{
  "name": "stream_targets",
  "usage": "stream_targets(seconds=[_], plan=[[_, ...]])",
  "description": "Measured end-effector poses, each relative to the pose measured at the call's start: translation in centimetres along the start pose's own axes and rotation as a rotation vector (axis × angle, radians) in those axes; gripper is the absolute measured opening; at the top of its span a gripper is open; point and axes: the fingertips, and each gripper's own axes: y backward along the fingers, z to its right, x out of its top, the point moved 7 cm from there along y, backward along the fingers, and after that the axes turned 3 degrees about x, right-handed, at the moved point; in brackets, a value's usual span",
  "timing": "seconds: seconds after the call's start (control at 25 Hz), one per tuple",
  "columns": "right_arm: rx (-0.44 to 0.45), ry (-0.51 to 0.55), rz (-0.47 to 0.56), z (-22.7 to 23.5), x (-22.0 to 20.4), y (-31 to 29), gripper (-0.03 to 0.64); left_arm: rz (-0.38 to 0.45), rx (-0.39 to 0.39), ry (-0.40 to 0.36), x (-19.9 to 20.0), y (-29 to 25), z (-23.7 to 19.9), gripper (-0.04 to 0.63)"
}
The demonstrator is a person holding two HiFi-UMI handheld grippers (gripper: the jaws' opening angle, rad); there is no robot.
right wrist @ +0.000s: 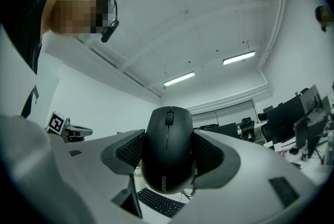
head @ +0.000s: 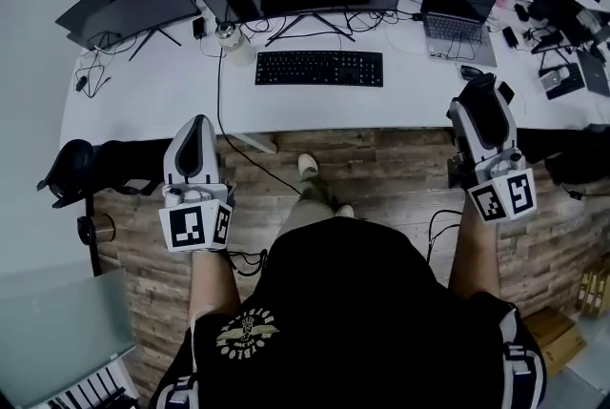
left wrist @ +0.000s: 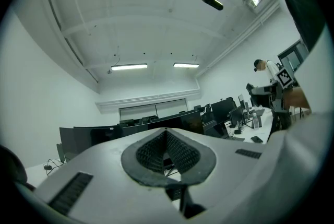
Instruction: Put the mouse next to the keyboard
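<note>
Nearby, the left gripper [head: 198, 125] hangs short of the counter [head: 162, 97], its jaws pressed together on nothing. The right gripper [head: 482, 91] clamps the black mouse [right wrist: 168, 147] above the counter's front edge, well right of the keyboard [head: 319, 68].

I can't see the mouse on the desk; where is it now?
The mouse is clamped between the right gripper's jaws, at the head view's right, near the white desk's front edge and well right of the keyboard.
</note>
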Motion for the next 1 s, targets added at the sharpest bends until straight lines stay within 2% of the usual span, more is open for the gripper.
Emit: stream_targets(seconds=[0.8,1.0], plan=[[-0.058,0.015,-0.010,2.6,0.0,-5.9,0.287,0.022,-0.061,0.010,-0.5,-9.1,-2.5,0.002],[-0.064,0.032,-0.020,3.5,0.0,-7.8,0.287,0.036,-0.047,0.038,-0.9,-12.0,-3.8,0.002]])
